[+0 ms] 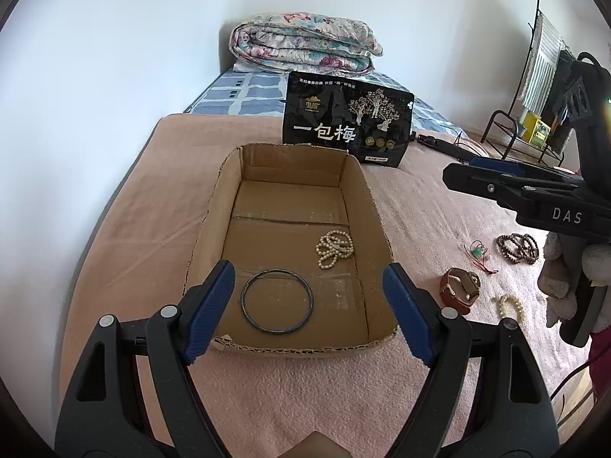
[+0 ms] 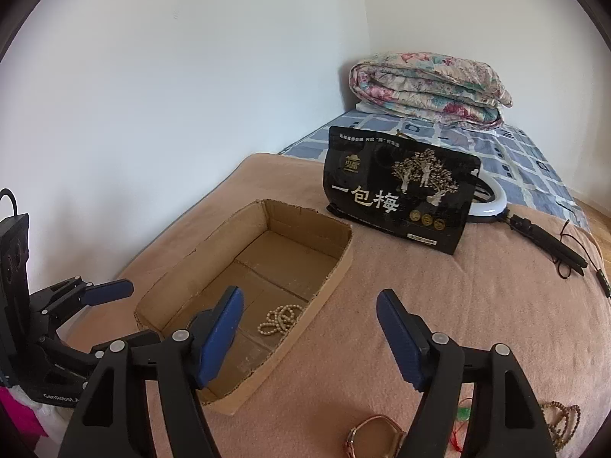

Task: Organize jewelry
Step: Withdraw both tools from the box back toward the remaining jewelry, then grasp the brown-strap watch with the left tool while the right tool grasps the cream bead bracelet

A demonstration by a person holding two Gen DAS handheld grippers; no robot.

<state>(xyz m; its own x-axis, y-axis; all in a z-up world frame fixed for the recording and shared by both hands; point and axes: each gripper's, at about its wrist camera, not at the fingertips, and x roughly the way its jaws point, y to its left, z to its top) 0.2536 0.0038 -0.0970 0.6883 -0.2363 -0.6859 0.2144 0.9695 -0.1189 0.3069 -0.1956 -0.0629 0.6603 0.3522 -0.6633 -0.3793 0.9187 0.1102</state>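
Note:
An open cardboard box sits on the pink blanket. A dark bangle and a white pearl necklace lie inside it. My left gripper is open and empty, held over the box's near end above the bangle. To the right on the blanket lie a brown leather watch, a small white bead bracelet, a green pendant on red cord and dark wooden beads. My right gripper is open and empty over the blanket right of the box; the watch lies below it.
A black snack bag stands behind the box. A folded floral quilt lies at the bed's head. A ring light with cable lies behind the bag. A metal rack stands at the right. The wall runs along the left.

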